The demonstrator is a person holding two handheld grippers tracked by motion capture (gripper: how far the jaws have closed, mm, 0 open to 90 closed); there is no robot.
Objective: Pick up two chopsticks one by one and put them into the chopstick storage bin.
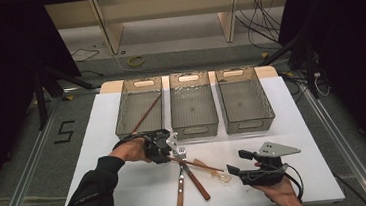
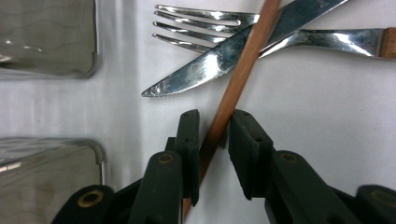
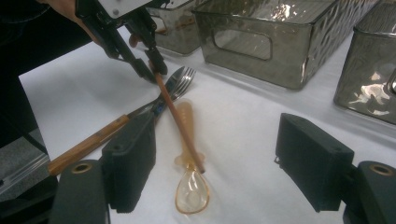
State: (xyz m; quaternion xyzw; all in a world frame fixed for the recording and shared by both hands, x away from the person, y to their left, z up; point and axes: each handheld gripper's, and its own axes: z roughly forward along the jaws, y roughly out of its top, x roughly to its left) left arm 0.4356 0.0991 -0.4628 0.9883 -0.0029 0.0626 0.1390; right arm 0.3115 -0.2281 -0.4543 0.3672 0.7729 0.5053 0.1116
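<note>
My left gripper (image 2: 212, 128) jaws narrow around chopstick (image 2: 243, 70): light, stiff, slick; I pinch near end. Right gripper (image 3: 219, 168) jaws wide, empty.

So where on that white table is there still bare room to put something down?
The white table is bare left of the bins and along its right edge beyond the right gripper. It is crowded at front centre, where chopstick, fork, knife and spoon overlap.

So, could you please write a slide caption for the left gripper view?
Left claw closing around a slim brown wooden chopstick lying across a steel knife and fork.
</note>
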